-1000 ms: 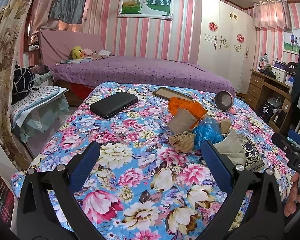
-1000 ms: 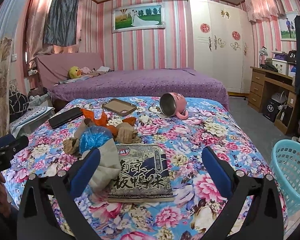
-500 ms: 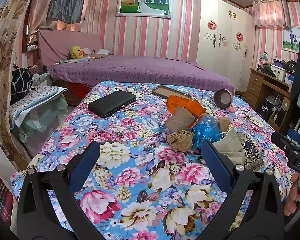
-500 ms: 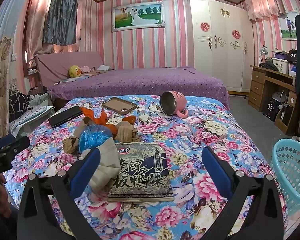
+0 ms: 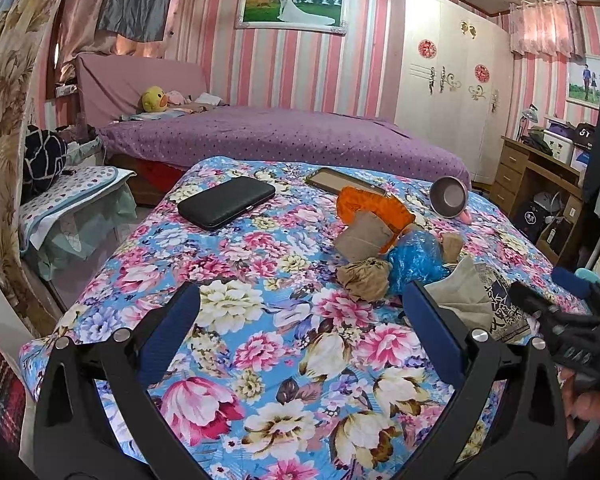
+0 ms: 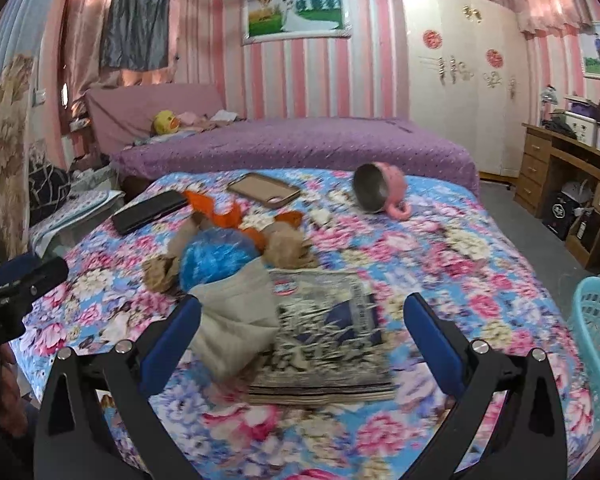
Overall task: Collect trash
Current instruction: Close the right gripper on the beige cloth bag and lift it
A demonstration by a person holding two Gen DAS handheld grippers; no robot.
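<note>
Right hand-held gripper (image 6: 300, 340) has advanced toward the trash pile (image 6: 236, 276) at 12 o'clock on the bed (image 6: 440, 264); both hand-held grippers are wide open, empty. Risk: snagging the bedspread or magazine (image 6: 324, 332).

Left gripper (image 5: 300, 336): black frame, blue pads, silver screws
Right gripper (image 6: 300, 336): same build, black frame, blue pads

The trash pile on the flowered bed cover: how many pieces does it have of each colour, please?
Brown paper wads: 3
Orange wrapper: 1
Blue plastic bag: 1
Beige bag: 1
Dark printed packet: 1
Total: 7
</note>
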